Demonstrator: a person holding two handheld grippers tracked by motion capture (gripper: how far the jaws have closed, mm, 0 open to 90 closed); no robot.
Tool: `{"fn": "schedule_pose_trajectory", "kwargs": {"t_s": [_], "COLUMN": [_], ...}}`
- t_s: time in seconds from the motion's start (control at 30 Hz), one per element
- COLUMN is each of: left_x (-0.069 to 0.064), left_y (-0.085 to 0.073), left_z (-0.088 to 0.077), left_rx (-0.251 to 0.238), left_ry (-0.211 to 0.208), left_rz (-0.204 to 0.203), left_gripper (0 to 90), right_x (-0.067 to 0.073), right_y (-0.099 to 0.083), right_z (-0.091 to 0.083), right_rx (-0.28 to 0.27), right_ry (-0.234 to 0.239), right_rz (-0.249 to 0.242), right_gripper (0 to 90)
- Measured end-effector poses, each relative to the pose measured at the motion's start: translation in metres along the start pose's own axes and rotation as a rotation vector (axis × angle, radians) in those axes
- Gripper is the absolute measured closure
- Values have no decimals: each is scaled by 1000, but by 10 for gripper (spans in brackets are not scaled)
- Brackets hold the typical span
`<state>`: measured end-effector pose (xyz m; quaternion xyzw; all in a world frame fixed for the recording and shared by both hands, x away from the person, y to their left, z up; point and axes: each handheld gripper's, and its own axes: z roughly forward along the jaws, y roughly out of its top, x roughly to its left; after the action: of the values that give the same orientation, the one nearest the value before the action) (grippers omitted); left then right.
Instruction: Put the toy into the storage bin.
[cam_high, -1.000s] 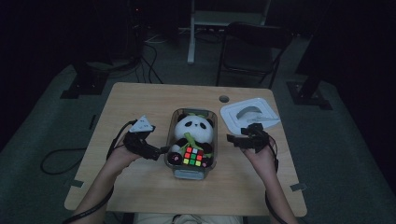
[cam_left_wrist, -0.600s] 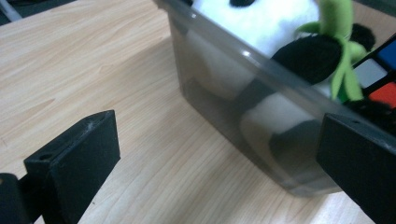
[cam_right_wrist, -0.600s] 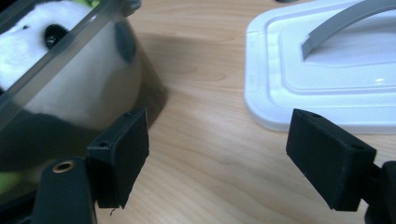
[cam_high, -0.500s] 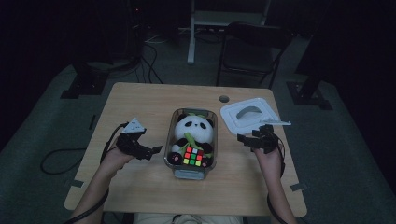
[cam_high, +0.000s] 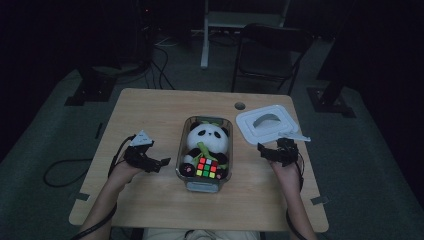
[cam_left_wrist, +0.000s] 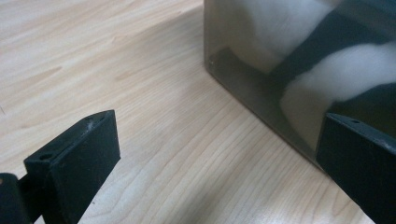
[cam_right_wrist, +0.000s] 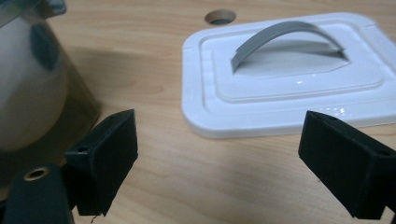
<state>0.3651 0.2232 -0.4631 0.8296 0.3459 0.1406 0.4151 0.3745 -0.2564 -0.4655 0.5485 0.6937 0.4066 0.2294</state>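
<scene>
A clear rectangular container (cam_high: 189, 176) stands mid-table, holding a panda plush (cam_high: 206, 137) and a colourful puzzle cube (cam_high: 206, 168). Its white lid (cam_high: 267, 125) with a grey arched handle lies flat to the right. My left gripper (cam_high: 162, 163) sits low at the container's left side, open, with bare wood between the jaws (cam_left_wrist: 217, 140); the container wall (cam_left_wrist: 261, 93) is just ahead on its right. My right gripper (cam_high: 263, 151) is low between container and lid, and its jaws have just been opening. It stands open (cam_right_wrist: 219, 140) with nothing held, facing the lid (cam_right_wrist: 289, 88).
A round cable hole (cam_high: 240, 106) lies in the table behind the lid. A small dark ring-shaped toy (cam_high: 188, 170) lies in the container beside the cube. Bare wood runs along the table's left and front. A chair (cam_high: 270, 50) stands beyond the far edge.
Both hands have sunk toward the tabletop. The right gripper shifted a little right, away from the container, and its jaws spread wider. The container and lid have not moved.
</scene>
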Motion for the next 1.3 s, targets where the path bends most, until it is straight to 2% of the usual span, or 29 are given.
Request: {"fn": "schedule_pose_trajectory", "kwargs": {"t_s": [0.1,0.27,0.43,0.57,0.63,0.73,0.97,1.1,1.17,1.3], "left_x": [2,2,0,-2,-3,-3,-6,-6,-5,-6], "left_y": [-8,-14,-16,-17,-17,-18,-18,-17,-17,-17], "left_z": [6,13,19,23,24,26,30,31,31,31], "left_rx": [0,22,32,40,42,45,54,51,51,48], "left_ry": [22,41,39,41,42,38,33,33,35,41], "left_rz": [-8,3,7,11,12,11,24,25,25,28], "left_gripper": [9,9,9,9,9,9,9,9,9,9], "right_x": [-2,-5,-5,-4,-5,-6,-8,-9,-11,-12], "right_y": [0,1,5,11,14,19,34,41,43,44], "right_z": [2,10,22,37,43,54,86,103,110,122], "right_rx": [-13,-17,0,3,2,-14,8,24,33,55], "right_ry": [-26,-63,-57,-117,-119,-120,-148,-174,-173,-213], "right_rz": [6,18,19,34,48,60,72,95,124,129], "right_gripper": [118,119,121,137,137,186,262,263,265,269]}}
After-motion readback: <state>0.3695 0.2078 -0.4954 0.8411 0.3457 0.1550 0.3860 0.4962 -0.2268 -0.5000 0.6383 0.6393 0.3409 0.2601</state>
